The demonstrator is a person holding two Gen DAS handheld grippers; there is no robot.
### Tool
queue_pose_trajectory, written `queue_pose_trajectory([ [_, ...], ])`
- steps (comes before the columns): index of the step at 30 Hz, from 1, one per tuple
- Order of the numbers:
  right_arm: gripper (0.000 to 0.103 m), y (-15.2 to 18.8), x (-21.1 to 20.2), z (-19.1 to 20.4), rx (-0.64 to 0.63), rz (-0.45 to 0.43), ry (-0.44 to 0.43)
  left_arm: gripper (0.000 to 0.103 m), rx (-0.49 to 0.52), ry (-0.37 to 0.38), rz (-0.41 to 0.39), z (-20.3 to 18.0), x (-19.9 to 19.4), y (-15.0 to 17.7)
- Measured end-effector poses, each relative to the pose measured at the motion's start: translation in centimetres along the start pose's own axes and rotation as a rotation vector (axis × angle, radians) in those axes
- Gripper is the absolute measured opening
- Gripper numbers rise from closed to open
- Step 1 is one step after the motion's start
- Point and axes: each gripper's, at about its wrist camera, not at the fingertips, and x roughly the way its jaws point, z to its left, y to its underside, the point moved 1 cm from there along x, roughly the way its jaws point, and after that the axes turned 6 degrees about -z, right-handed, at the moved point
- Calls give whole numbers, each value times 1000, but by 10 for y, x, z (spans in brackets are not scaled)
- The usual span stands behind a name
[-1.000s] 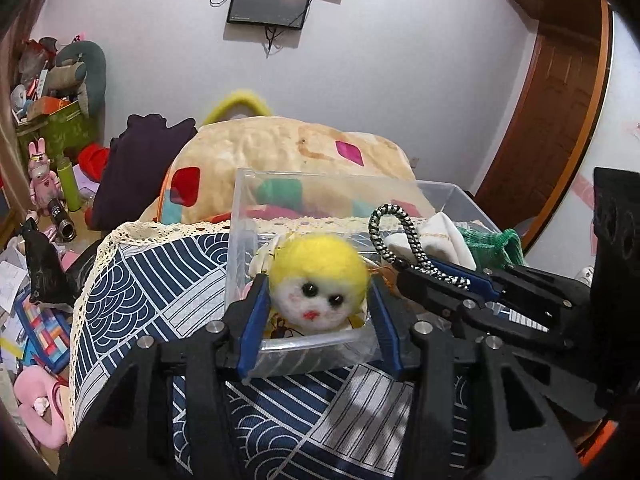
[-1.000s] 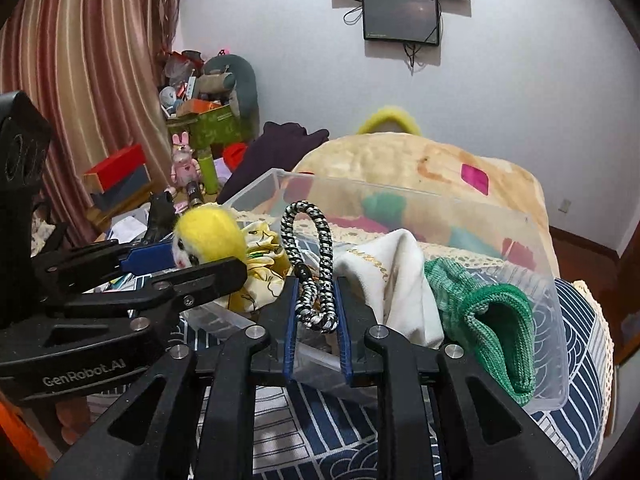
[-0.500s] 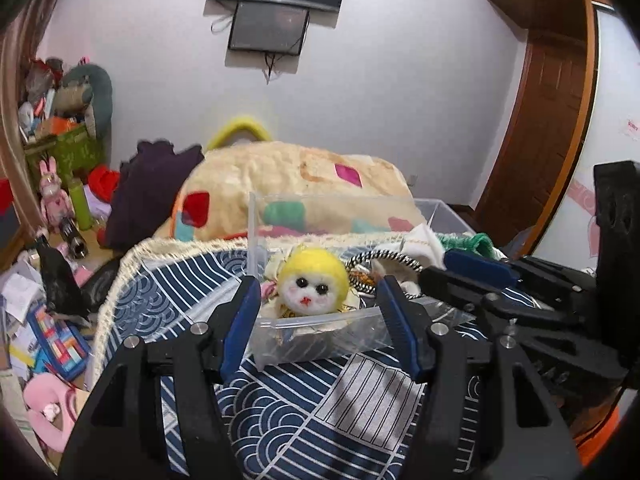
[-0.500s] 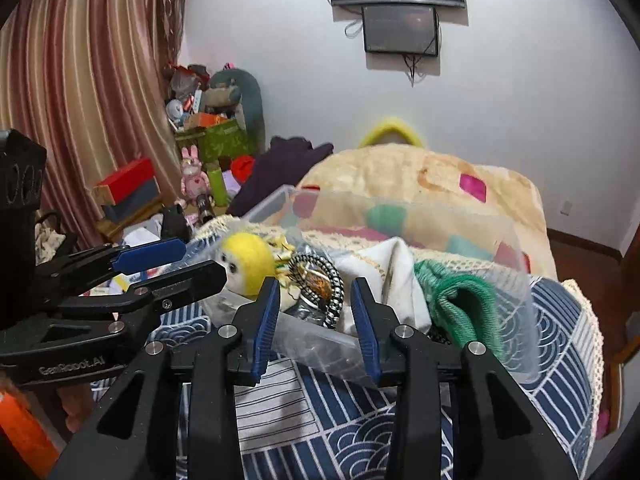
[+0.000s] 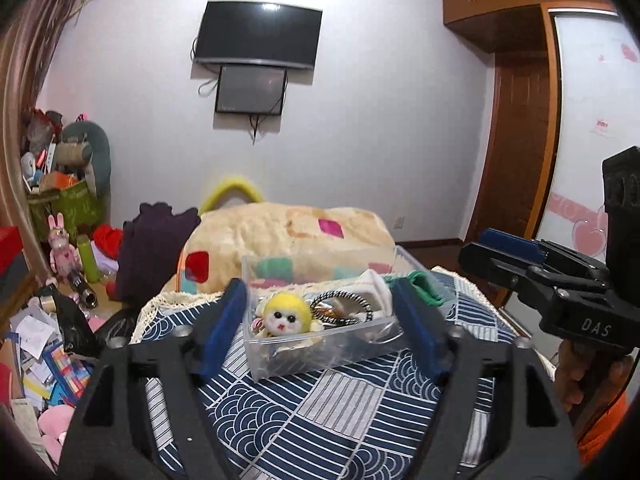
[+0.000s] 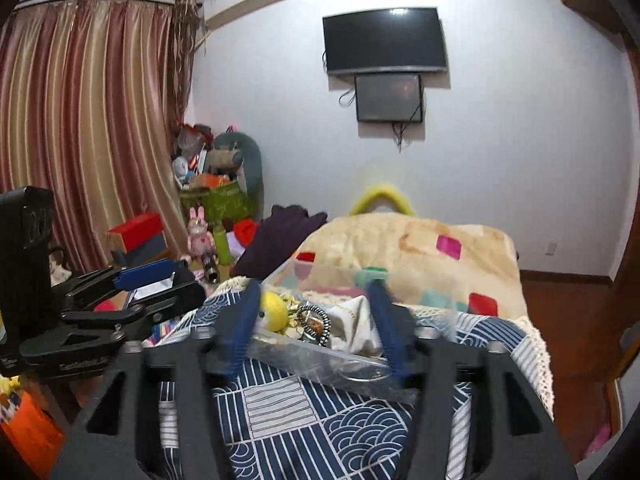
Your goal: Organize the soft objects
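- The left gripper (image 5: 322, 324) is spread wide with nothing between its blue pads (image 5: 222, 326); it hangs above the patterned cloth (image 5: 340, 412), short of the bin.
- The right gripper (image 6: 316, 326) is likewise wide apart and empty, its blue pads (image 6: 386, 326) blurred; in the left wrist view its side shows at 3 o'clock (image 5: 536, 280).
- The clear plastic bin (image 5: 320, 356) sits on the navy-and-white cloth, straight ahead of both grippers at 12 o'clock, framed between the fingers in each view.
- Inside the bin, at its 9 o'clock end, lies a yellow-haired doll (image 5: 285, 314), face toward the left camera (in the right wrist view it sits just beside the left pad (image 6: 274, 310)).
- Just beside the doll, toward 3 o'clock, is a black-and-white braided cord (image 5: 344, 306), coiled around something amber-coloured that I cannot identify (image 6: 314, 322).
- Next comes a white cloth (image 5: 378, 292), touching the cord, then a green knitted piece (image 5: 424, 284) at the bin's 3 o'clock end.
- Behind the bin at 12 o'clock lies a cream blanket (image 5: 288, 240) with coloured squares; a dark purple garment (image 5: 154, 248) sits at its 9 o'clock side.
- Two screens (image 5: 258, 36) hang on the wall at 12 o'clock.
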Motion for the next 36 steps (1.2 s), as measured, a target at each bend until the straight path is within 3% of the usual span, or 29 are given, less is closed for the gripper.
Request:
queue_pose_trajectory([
  [5, 75, 2, -12, -2, 0, -31, 25, 99, 21, -12, -53, -8, -19, 0],
  [10, 86, 8, -21, -5, 5, -54, 52, 103, 16, 3, -73, -11, -29, 4],
  [36, 87, 27, -40, -8, 38, -72, 53, 103, 22, 6, -121, -18, -45, 16],
])
